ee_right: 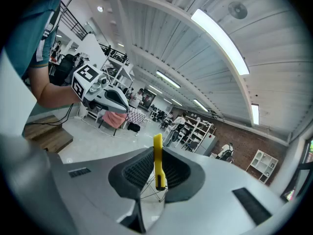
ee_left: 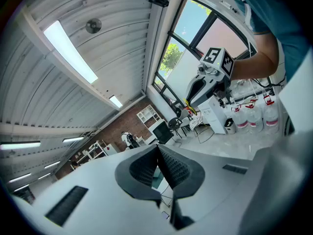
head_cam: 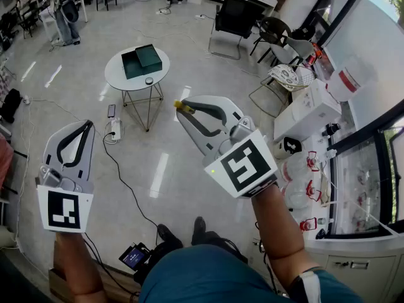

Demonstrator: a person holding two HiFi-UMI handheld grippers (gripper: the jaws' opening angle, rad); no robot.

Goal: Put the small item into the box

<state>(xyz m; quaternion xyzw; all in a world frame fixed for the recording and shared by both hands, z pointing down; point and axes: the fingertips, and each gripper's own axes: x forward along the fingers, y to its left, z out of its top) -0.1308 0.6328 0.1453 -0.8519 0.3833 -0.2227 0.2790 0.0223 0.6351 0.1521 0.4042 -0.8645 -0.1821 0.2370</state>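
A small yellow item (ee_right: pixel 157 158) is clamped between my right gripper's (ee_right: pixel 156 173) jaws; in the head view its yellow tip (head_cam: pixel 179 105) pokes out at the right gripper (head_cam: pixel 182 110). The dark green open box (head_cam: pixel 140 60) sits on a round white table (head_cam: pixel 117 76) far ahead on the floor, with a small dark object (head_cam: pixel 149 80) beside it. My left gripper (head_cam: pixel 83 129) is held at the lower left, jaws together with nothing between them, and appears shut in the left gripper view (ee_left: pixel 157 153). Both grippers are raised well short of the table.
A power strip and cables (head_cam: pixel 115 129) lie on the floor by the table's legs. Black chairs (head_cam: pixel 236 19) stand beyond. White boxes (head_cam: pixel 310 111) and water jugs (head_cam: pixel 297 185) line the right side by a glass cabinet (head_cam: pixel 363 188). My feet (head_cam: pixel 183 232) are below.
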